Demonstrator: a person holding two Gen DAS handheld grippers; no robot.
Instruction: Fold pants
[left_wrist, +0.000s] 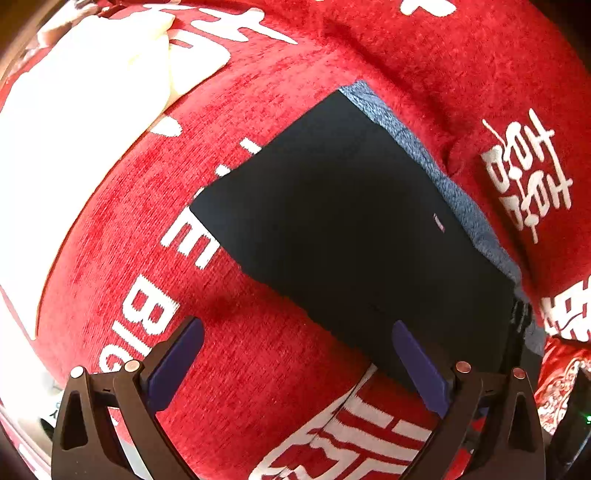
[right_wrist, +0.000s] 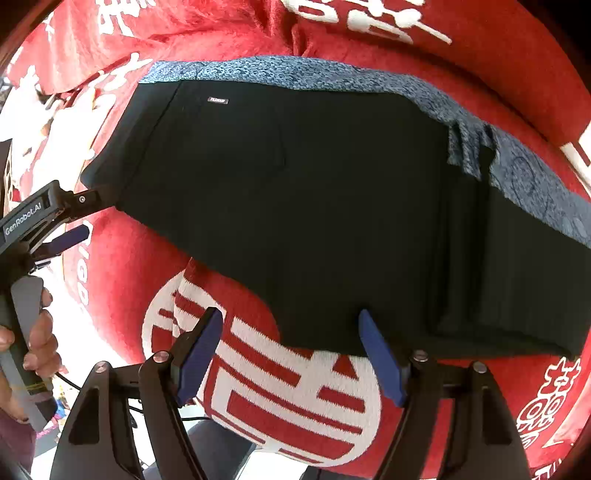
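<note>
Black pants (left_wrist: 343, 221) lie flat in a folded stack on a red sofa seat, with a blue-grey inner layer (left_wrist: 458, 192) showing along the far edge. They also show in the right wrist view (right_wrist: 295, 206), with a small label (right_wrist: 218, 100) near the far left. My left gripper (left_wrist: 295, 343) is open and empty, just short of the pants' near edge. My right gripper (right_wrist: 291, 332) is open and empty at the pants' near edge. The left gripper (right_wrist: 68, 218) shows in the right wrist view, held by a hand at the pants' left end.
The red sofa cover (left_wrist: 258, 350) has white lettering, and its backrest (right_wrist: 480, 55) rises behind the pants. A white cloth (left_wrist: 122, 62) lies at the far left. A red patterned cushion (left_wrist: 561, 380) sits at the right. The seat's front edge (right_wrist: 280, 443) drops off below my right gripper.
</note>
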